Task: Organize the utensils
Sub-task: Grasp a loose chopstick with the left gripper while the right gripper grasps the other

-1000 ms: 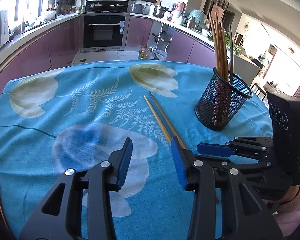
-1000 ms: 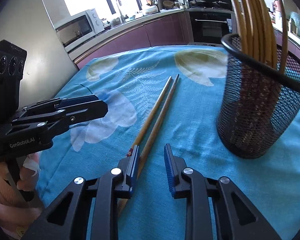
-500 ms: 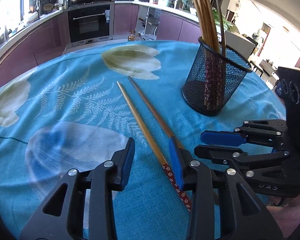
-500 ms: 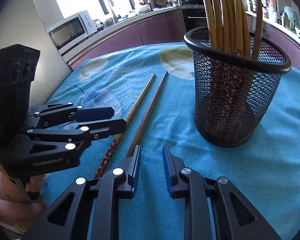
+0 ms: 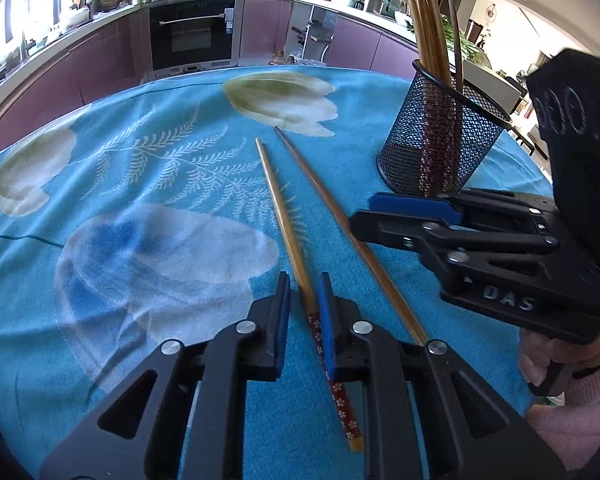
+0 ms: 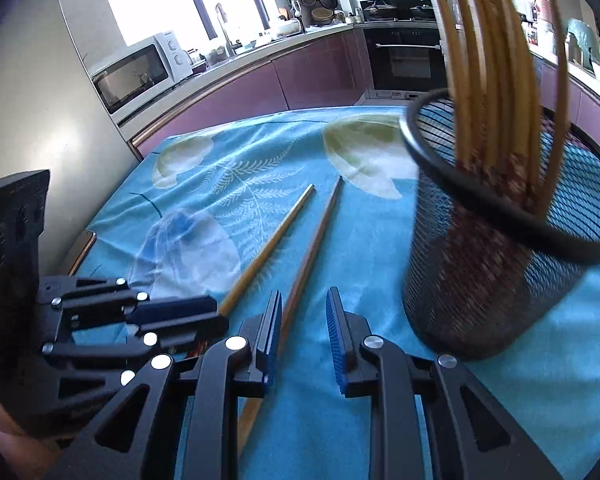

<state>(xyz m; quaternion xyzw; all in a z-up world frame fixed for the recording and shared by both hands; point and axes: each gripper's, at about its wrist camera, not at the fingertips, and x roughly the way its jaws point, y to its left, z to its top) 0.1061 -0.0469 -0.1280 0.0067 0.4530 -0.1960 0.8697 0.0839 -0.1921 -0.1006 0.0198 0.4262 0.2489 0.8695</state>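
Chopstick with patterned end (image 5: 296, 248) lies on bench (image 5: 140, 184), long axis running away between left gripper (image 5: 304, 300) pads; jaws just closing, nearly clamped. Right gripper (image 6: 304, 320) narrowly apart, empty, beside second chopstick (image 6: 312, 240). Mesh holder (image 5: 440, 152) far right.

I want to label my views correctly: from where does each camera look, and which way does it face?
Left wrist: on the left gripper, looking down over the red-patterned wooden chopstick between its jaws, just closing; right gripper and pink sleeve show.
Right wrist: on the right gripper, looking toward the black wire-mesh holder; left gripper shows.
Shared: that chopstick, the plain brown chopstick, holder, blue flowered tablecloth.
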